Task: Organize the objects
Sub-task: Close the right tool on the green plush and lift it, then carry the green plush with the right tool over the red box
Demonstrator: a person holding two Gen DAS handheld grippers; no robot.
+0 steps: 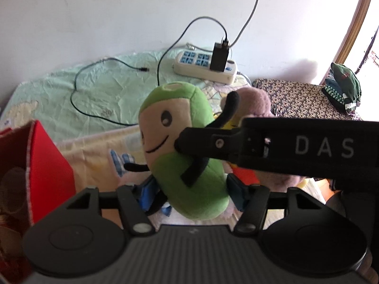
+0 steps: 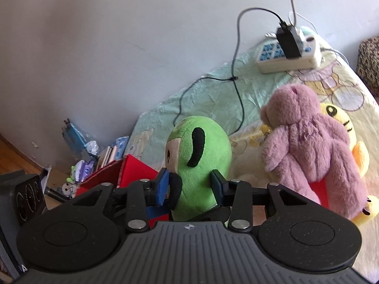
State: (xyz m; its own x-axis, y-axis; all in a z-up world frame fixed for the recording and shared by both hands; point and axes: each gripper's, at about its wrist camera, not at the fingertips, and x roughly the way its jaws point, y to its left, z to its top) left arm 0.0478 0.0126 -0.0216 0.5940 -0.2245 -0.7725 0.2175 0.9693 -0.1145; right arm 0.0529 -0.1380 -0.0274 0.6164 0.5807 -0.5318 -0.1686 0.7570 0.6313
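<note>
- Left tool (image 1: 189, 189): blue pads sat against both sides of the green plush (image 1: 187, 146), closed on its lower body.
- Right tool (image 2: 190, 187): likewise clamped on the same plush, fingers pressed into both flanks.
- Plush held upright above the bed (image 1: 99, 90); red box (image 1: 45, 163) at 9 o'clock, purple bear (image 2: 312, 146) at 2 o'clock.
- Risk: soft filling compresses, so either grip could slip; the tools pulling apart could twist the toy.

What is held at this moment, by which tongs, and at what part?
The green plush sits between both pairs of tongs, gripped around its lower body: the left tongs and the right tongs each have blue pads against its sides.
</note>
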